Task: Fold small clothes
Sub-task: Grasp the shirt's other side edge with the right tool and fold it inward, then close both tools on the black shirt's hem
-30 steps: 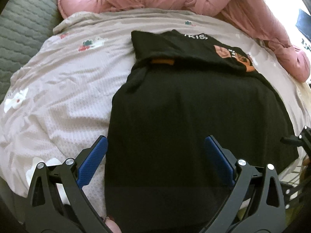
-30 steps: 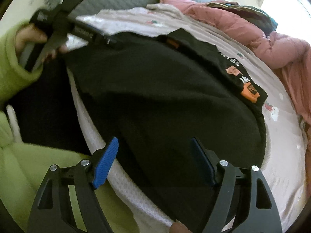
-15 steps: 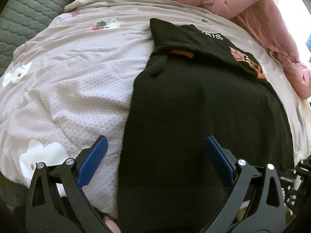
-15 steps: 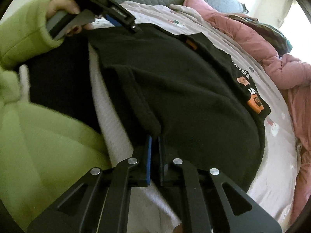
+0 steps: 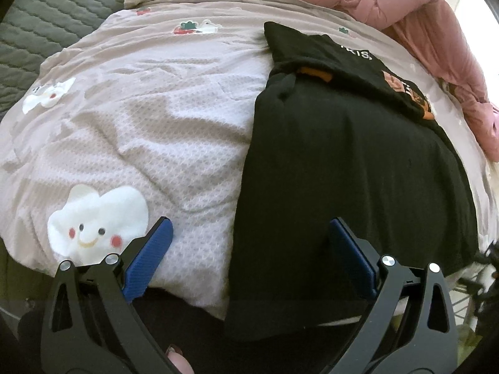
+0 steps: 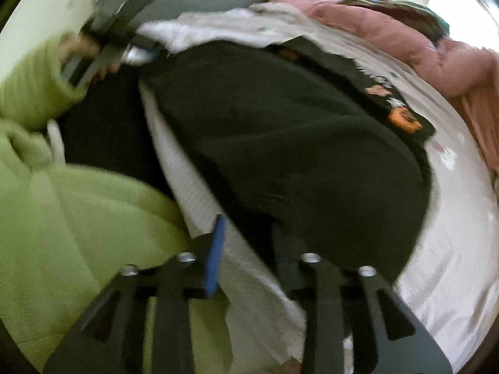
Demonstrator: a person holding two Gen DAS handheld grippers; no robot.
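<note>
Hand-held grippers frame the black garment [image 5: 352, 168], which lies flat on the pink bedspread [image 5: 149, 118]: our left hand-held gripper [image 5: 249, 249] hangs spread wide over the garment's near-left edge, pinching nothing. Our right hand-held gripper [image 6: 246, 249] has just been opening at the near-right hem, the cloth's edge between its jaws but seemingly unpressed. We judge the fold between grips; next, both should bite the near hem.

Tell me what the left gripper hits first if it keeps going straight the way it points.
Most likely the near left edge of the black garment: the left gripper points at it with open jaws, blanket under its left finger. Depth is unclear.
</note>
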